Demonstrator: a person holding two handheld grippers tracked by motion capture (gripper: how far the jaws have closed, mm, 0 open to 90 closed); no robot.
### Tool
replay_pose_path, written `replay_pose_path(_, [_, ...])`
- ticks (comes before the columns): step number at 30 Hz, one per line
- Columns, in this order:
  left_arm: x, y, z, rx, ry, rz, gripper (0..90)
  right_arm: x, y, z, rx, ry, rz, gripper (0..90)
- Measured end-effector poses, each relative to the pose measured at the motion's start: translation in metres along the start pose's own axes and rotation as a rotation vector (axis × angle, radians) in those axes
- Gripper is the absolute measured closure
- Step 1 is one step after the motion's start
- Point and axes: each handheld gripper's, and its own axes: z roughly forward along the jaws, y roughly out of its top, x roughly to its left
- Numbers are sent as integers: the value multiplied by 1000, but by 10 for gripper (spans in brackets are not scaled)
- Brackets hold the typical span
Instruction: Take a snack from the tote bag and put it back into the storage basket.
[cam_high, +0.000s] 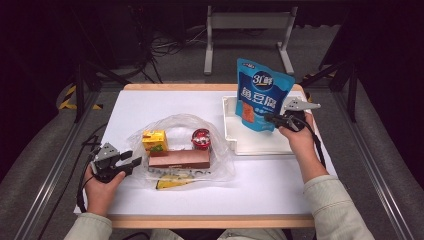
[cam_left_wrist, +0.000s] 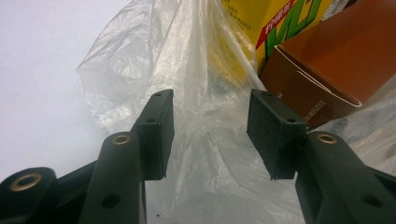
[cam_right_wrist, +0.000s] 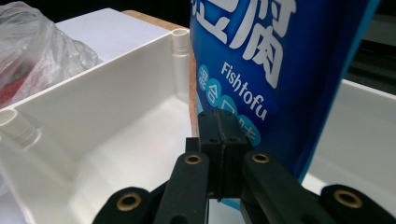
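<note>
A blue fish tofu pouch (cam_high: 262, 95) (cam_right_wrist: 289, 70) stands upright over the white tray (cam_high: 260, 146) (cam_right_wrist: 93, 88). My right gripper (cam_high: 270, 119) (cam_right_wrist: 219, 135) is shut on its lower right edge. At the table's left lies a clear plastic bag (cam_high: 180, 125) (cam_left_wrist: 196, 70) around a yellow carton (cam_high: 154, 140) (cam_left_wrist: 280, 23), a brown box (cam_high: 179, 159) (cam_left_wrist: 336, 65) and a red-lidded cup (cam_high: 201, 139). My left gripper (cam_high: 131, 159) (cam_left_wrist: 210, 130) is open at the bag's left edge, with loose bag film lying between its jaws.
The white table top (cam_high: 150, 105) has free room at the front and back left. A yellow packet (cam_high: 172, 182) lies at the bag's near edge. A grey metal stand (cam_high: 247, 30) and cables are on the floor behind the table.
</note>
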Motion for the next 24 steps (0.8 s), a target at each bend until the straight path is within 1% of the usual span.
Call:
replay_pose_path(7, [0, 0, 0, 0, 0, 0, 516, -3, 0, 3, 19, -57, 13, 900])
replay_pose_path(12, [0, 0, 0, 1, 0, 0, 516, -5, 0, 4, 20, -69, 25, 900])
replay_pose_path(14, [0, 0, 0, 1, -1, 1, 516, -7, 0, 4, 25, -82, 24, 900])
replay_pose_path(18, [0, 0, 0, 0, -1, -1, 517, -10, 0, 5, 32, -98, 41, 900])
replay_pose_path(24, [0, 0, 0, -1, -3, -2, 516, -14, 0, 6, 38, -113, 44, 900])
